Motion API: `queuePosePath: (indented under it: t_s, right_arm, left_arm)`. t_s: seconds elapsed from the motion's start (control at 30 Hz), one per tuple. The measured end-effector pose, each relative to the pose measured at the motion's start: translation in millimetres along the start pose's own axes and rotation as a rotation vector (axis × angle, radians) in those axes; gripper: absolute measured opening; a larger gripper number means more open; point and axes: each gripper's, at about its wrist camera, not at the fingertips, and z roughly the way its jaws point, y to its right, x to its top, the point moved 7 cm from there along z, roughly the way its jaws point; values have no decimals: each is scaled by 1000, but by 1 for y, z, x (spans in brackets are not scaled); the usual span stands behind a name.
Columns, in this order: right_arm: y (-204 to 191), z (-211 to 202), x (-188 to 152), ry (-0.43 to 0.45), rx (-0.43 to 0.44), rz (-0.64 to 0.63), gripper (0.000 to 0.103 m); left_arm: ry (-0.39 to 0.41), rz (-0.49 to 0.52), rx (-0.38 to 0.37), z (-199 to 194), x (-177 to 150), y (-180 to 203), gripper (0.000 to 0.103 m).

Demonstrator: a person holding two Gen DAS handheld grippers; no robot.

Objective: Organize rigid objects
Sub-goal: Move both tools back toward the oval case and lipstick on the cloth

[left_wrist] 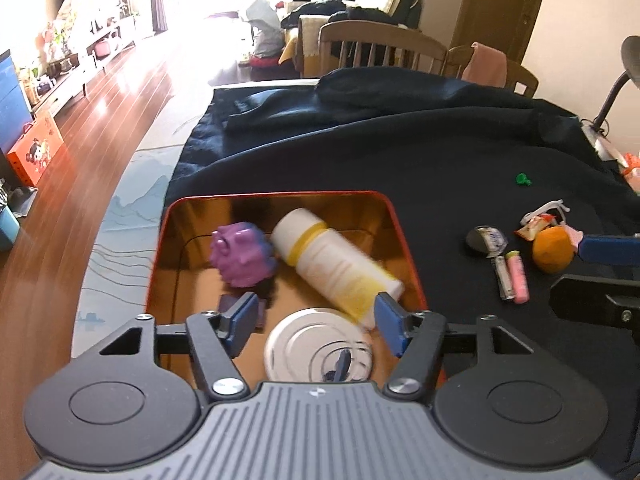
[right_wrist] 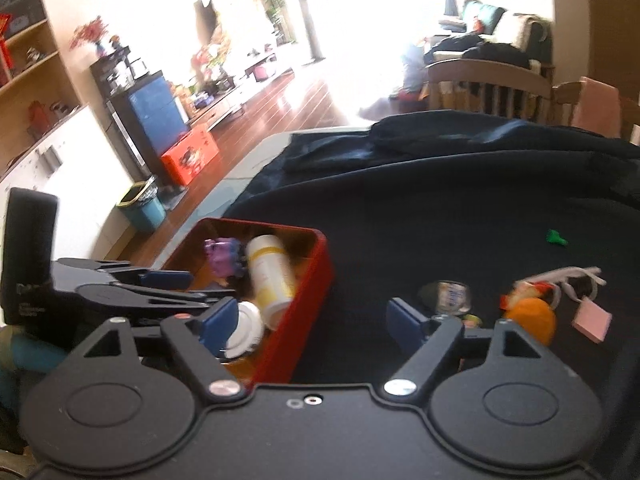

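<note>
While both grippers hover at the red tin [left_wrist: 404,236], contents stand thus:
Bottle [left_wrist: 334,262]: white-yellow, inside tin, label blurred
Left gripper [left_wrist: 316,320]: parted, empty
Right gripper [right_wrist: 310,322]: wide, empty
Orange [left_wrist: 554,249]: right of tin

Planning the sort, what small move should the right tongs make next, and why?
Probably ease the right tongs, open and empty, toward the orange on the dark cloth; the bottle and purple toy already lie in the red tin.

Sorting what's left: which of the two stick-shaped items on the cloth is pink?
The pink lighter, on the right of the pair, nearer the orange; the silver lighter lies beside it.
</note>
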Motion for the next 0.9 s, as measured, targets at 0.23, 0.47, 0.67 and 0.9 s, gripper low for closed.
queuePosePath:
  t_s: [0.23, 0.47, 0.67, 0.9]
  right_arm:
    - [43, -17, -16, 29, -47, 57, 101]
    - [83, -31, -26, 38, -82, 96, 103]
    - [125, -43, -34, 38, -129, 117, 103]
    - [173, -49, -36, 31, -189, 117, 103]
  left_arm:
    - [20, 1, -27, -5, 5, 29, 72]
    - [56, -2, -59, -8, 12, 59, 83]
    - [50, 13, -71, 1, 13, 91, 83]
    - [35, 18, -71, 22, 23, 126, 83]
